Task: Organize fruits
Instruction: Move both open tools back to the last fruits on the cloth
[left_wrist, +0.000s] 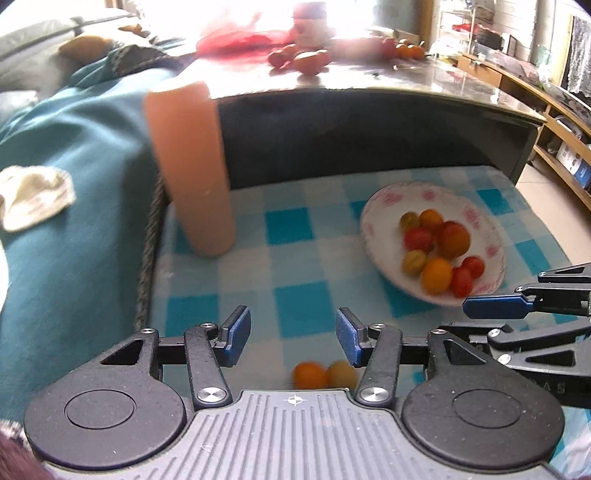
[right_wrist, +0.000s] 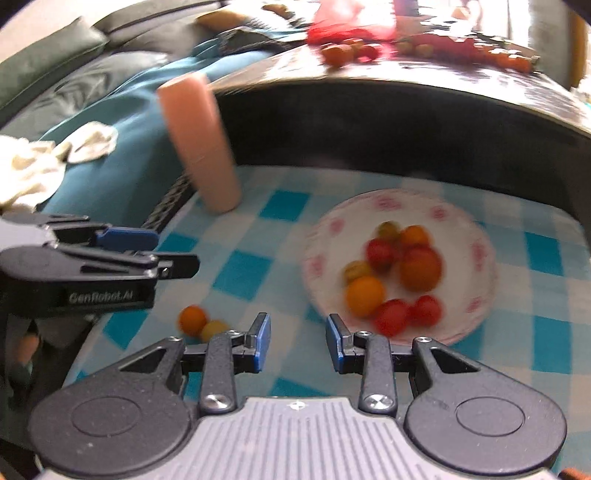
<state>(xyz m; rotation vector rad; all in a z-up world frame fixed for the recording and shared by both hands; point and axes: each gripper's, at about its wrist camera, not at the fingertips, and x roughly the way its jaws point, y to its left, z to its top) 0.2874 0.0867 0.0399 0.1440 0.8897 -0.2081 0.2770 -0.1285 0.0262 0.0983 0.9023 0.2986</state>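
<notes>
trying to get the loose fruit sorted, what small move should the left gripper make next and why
Probably ease the left gripper back and down over the orange fruit and the yellow one touching it. They lie loose on the checked cloth, just short of its empty, apart fingers, while the other fruit sits in the floral plate. The right gripper is empty too, but points at the plate's rim.
</notes>
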